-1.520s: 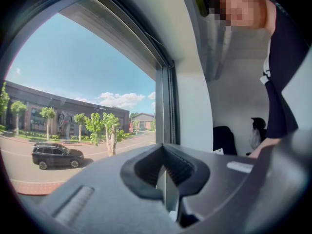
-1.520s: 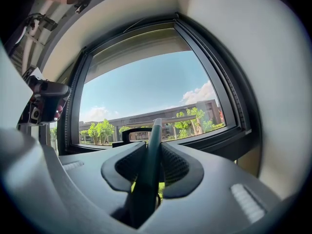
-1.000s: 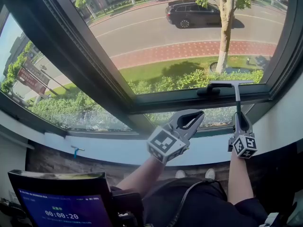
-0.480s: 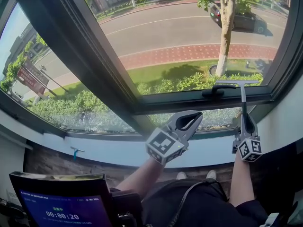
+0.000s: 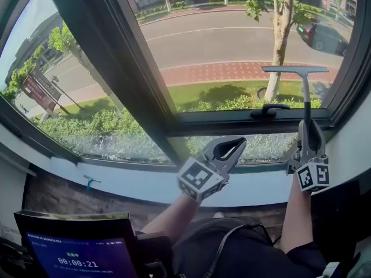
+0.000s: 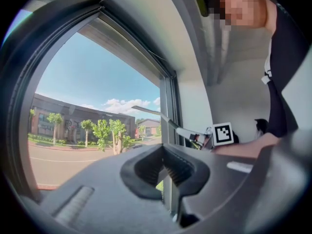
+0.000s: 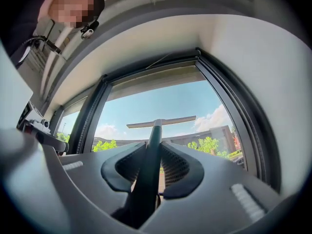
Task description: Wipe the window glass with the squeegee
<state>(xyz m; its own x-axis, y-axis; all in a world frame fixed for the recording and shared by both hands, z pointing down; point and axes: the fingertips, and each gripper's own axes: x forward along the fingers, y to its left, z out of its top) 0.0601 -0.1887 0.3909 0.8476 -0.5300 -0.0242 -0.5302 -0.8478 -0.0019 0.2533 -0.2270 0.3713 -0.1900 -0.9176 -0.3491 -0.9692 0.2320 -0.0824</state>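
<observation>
- The right hand-held gripper [image 5: 307, 136] is clamped on the dark shaft of the squeegee [image 5: 305, 100]. Its own view shows the shaft running straight up between the two jaws, so the hold looks centred.
- The left hand-held gripper [image 5: 231, 146] has its jaws pressed together on nothing and sits below and to the left of the window handle [image 5: 268, 110]. It's basically a spectator here.
- The squeegee's blade sits level, above and a bit to the right of the window handle, in front of the lower part of the window glass [image 5: 232, 33]. The pictures don't show whether the rubber edge is actually touching the pane.
- To do the stroke well, the person probably wants the whole blade flat on the glass with even pressure at both ends, then one steady pull rather than short dabs.
- A firm squeeze matters, because a round shaft could twist in the jaws and lift one corner, which would leave streaks.
- Strokes coming down toward the window handle should stop short of it, and each pass should overlap the last.
</observation>
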